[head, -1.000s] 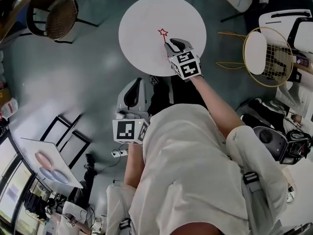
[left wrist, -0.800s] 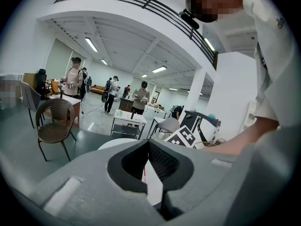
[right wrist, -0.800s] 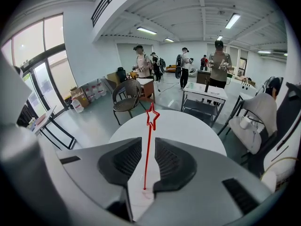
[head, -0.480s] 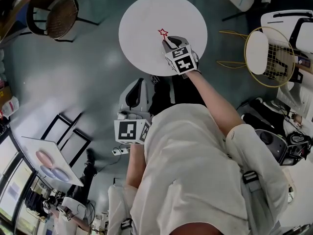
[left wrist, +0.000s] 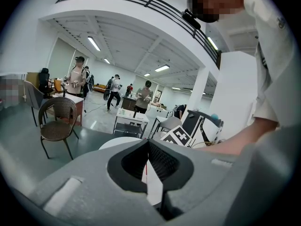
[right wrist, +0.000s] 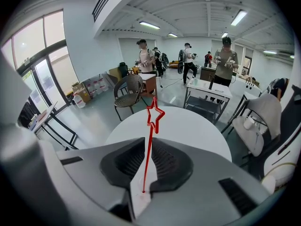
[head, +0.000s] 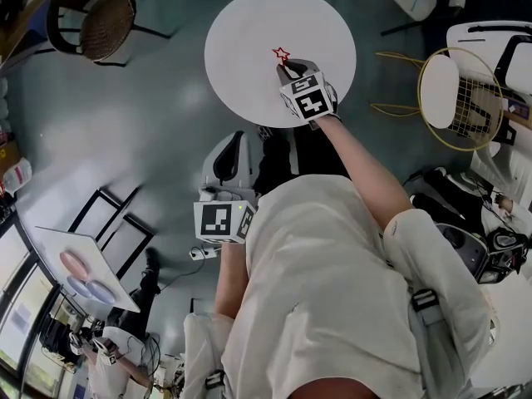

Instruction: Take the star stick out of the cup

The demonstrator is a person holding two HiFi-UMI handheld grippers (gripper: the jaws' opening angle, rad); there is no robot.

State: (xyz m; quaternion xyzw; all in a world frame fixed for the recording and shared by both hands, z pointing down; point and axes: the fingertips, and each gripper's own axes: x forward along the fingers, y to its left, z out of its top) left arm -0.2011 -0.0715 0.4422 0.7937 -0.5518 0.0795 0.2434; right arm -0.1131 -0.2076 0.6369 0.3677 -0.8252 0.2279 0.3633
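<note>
The right tool [right wrist: 149, 141] is clenched on the red star stick [right wrist: 149, 155], which stands between its jaws, the star end rising beyond the tips over the round white table [right wrist: 193, 126]. The left tool [left wrist: 147, 147] is closed with nothing in it, held low by the person's body, well apart from the table.

Red star stick [right wrist: 150, 147], white table [head: 249, 44]

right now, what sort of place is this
Probably a big open office or lab hall: a round white table, a wicker chair and desks on a grey floor, strip lights overhead, and several people standing in the background.
</note>
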